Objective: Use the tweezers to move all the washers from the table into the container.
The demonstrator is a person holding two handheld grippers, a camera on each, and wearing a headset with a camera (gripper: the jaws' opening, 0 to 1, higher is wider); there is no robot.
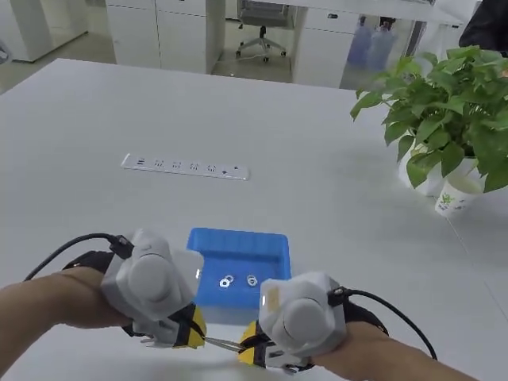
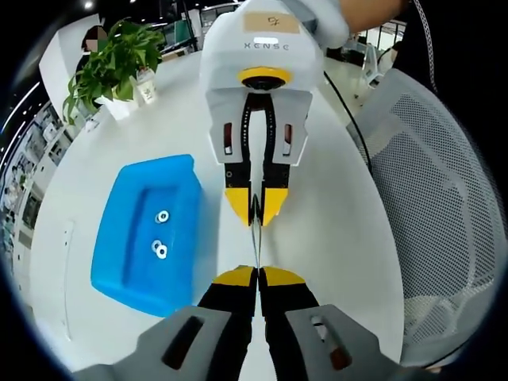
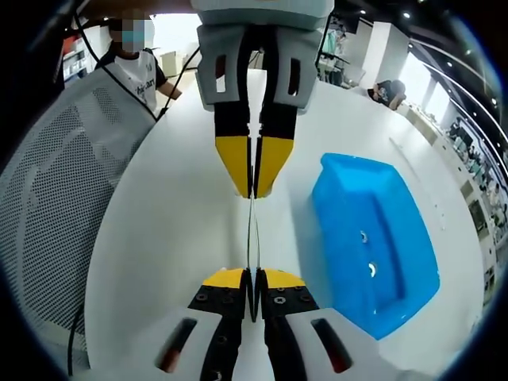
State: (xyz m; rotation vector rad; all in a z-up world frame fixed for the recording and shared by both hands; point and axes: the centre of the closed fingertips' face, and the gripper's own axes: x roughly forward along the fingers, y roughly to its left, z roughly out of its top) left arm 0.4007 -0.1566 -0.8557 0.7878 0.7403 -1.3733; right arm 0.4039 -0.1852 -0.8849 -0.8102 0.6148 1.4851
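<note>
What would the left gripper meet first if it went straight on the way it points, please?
Likely the right gripper, facing it tip to tip; both are shut on the tweezers spanning the gap.

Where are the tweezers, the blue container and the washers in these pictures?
tweezers (image 2: 255, 246), left gripper view, on the middle of the thin metal shaft.
blue container (image 1: 238, 236), head view, on its far rim.
washers (image 1: 252, 280), head view, on the right-hand one lying inside the container.

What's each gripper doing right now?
Left gripper: shut on the tweezers.
Right gripper: shut on the tweezers' other end.
</note>
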